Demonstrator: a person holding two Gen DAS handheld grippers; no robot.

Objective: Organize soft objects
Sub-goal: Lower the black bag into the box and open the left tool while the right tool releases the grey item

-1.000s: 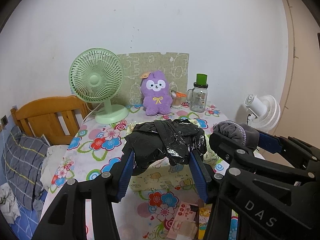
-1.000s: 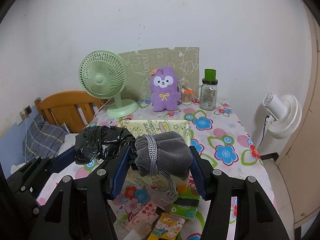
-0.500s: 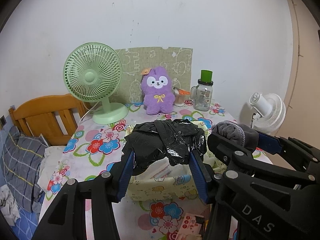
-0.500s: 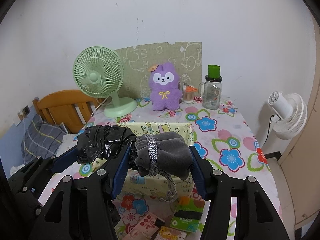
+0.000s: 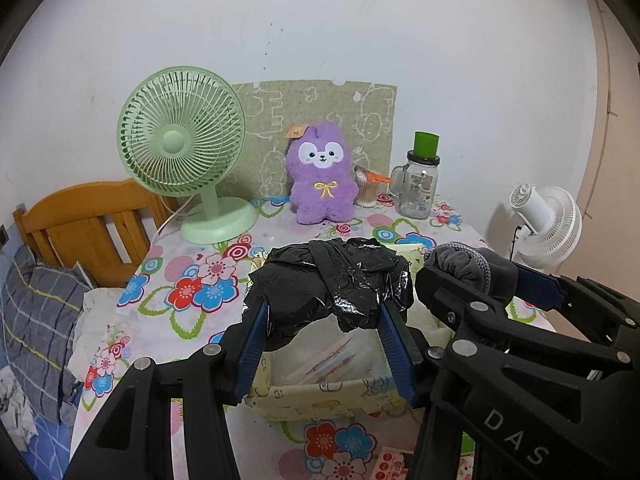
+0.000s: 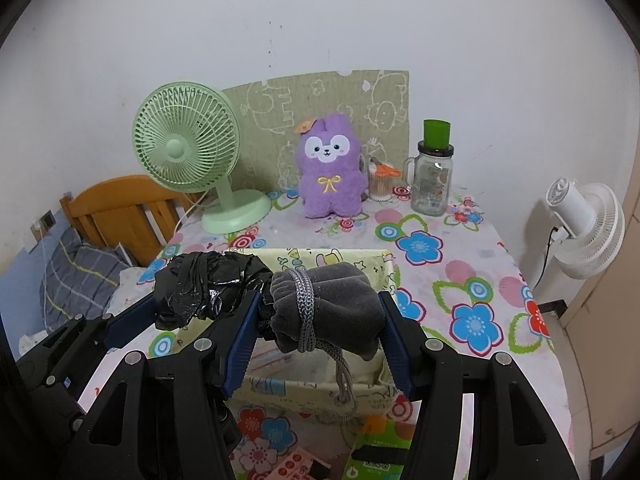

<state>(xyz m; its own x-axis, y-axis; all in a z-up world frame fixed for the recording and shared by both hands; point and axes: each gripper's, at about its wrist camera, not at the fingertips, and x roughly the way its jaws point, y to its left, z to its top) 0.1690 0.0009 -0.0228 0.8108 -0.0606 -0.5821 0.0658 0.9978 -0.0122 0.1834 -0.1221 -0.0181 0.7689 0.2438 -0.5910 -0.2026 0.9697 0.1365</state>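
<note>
Step in hand: carrying two soft bundles to the yellow fabric box [image 5: 320, 396]; both hang above its open top, not yet released.
Left tool [image 5: 326, 320]: closed on the black plastic bundle [image 5: 332, 276], blue pads pressing its two sides; the bundle is held in the air over the box.
Right tool [image 6: 320, 320]: closed on the grey velvet pouch [image 6: 332, 304], which is tied with a grey cord [image 6: 304, 308]; the cord ends hang down toward the box.
Position of the two: side by side, the black bundle to the left of the pouch, very near each other.
Box: stands on the flowered surface [image 6: 460, 280], in front of the purple plush toy [image 6: 330, 168] and the green fan [image 6: 188, 152]; something pale lies already inside, not clear what.
Next move, my judgement: lower both tools a little more into the box, then open the jaws so each bundle drops inside.
Care needed: the hanging cord may catch on the box rim.
</note>
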